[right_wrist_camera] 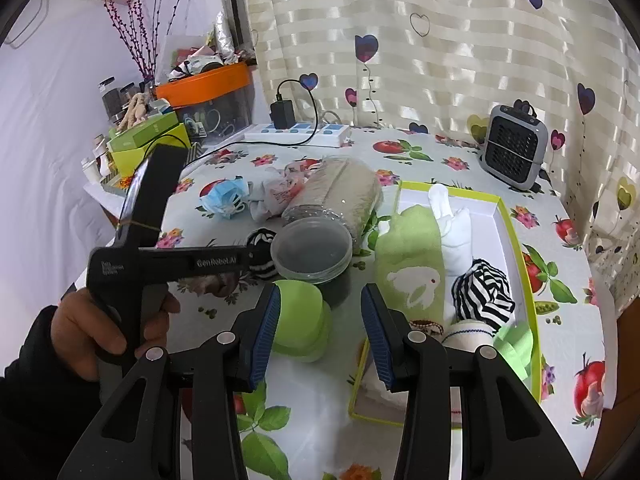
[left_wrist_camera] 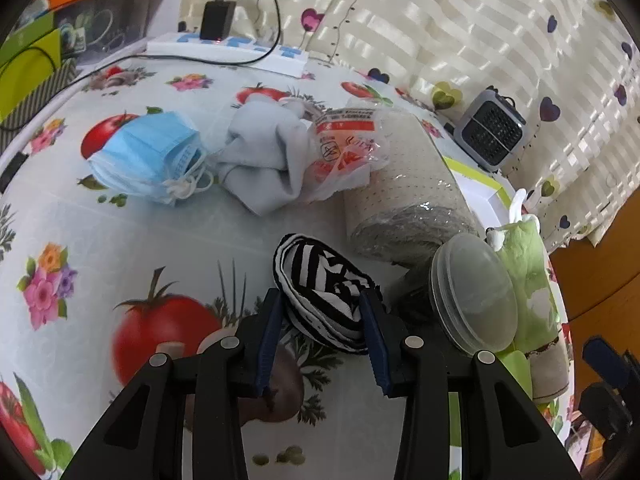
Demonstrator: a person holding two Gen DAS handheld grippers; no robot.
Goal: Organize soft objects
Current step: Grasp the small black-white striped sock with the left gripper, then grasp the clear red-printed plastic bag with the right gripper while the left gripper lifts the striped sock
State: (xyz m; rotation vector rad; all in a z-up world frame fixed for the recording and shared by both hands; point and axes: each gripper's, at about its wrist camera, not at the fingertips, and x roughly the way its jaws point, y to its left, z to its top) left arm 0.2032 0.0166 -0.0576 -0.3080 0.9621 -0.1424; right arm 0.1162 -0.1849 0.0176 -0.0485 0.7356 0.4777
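My left gripper (left_wrist_camera: 322, 300) stands released around the striped sock (left_wrist_camera: 320, 280), which lies just beside the clear tub (left_wrist_camera: 472, 292); I should sink lower, then clench its middle; my right gripper (right_wrist_camera: 318, 300) waits released

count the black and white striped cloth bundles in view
2. One black-and-white striped cloth bundle lies on the fruit-print tablecloth, between the left gripper's open fingers. The other striped bundle sits inside the green-rimmed white tray. More may be hidden.
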